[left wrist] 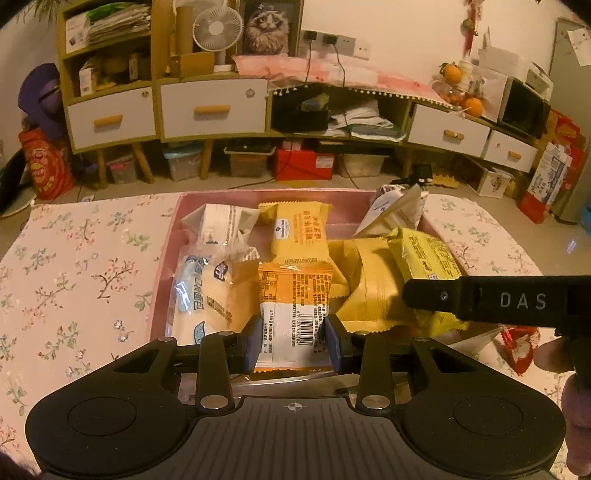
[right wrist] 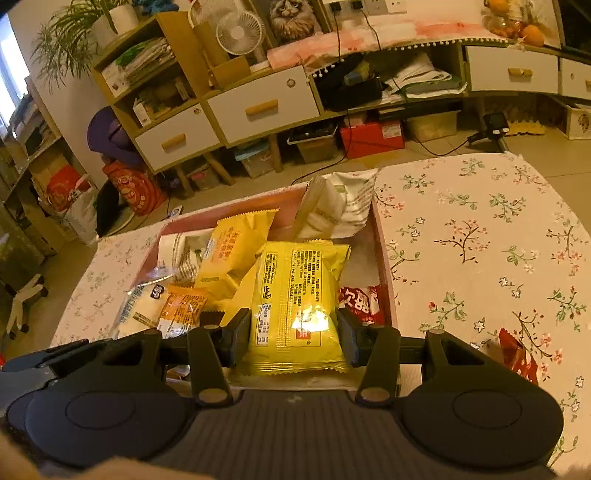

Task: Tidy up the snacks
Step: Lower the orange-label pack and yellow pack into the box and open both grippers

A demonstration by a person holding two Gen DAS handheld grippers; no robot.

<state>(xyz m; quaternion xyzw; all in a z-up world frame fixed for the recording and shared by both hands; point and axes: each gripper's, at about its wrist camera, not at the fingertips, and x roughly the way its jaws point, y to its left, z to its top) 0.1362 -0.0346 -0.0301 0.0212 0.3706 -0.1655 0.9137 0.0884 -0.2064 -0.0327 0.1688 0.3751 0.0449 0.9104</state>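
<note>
Pinching an orange-and-white snack packet (left wrist: 291, 317) by its two long edges, the left gripper (left wrist: 294, 341) hangs over the near end of a pink tray (left wrist: 162, 258); the flat crinkled wrapper, with a barcode on its white half, sits squarely between the dark pads. The right gripper (right wrist: 294, 334) is clamped the same way on a plump yellow packet (right wrist: 295, 295), a glossy pillow-shaped pouch with black print and a bright glare spot, held over the tray's near right part.

Inside the shallow rectangular tray lie more crimped-edge wrappers: a pale bread packet (left wrist: 201, 295) with blue lettering at the left, a white crumpled packet (left wrist: 221, 229) behind it, a yellow biscuit packet (left wrist: 299, 232) at the back middle, and a mustard-brown bag (left wrist: 365, 280) beside it. A whitish bag (right wrist: 338, 206) leans upright against the far right corner, and a red packet (right wrist: 360, 301) lies flat by the right wall. Another red wrapper (right wrist: 517, 356) rests outside the tray on the surface, near the right gripper.

A cloth printed with small flower sprigs (right wrist: 480, 236) covers the surface. Beyond it stands a long wooden cabinet with white drawers (left wrist: 214, 107) and open shelves stuffed with papers, a small white fan (left wrist: 218, 29) on top, and storage boxes on the tiled floor beneath.
</note>
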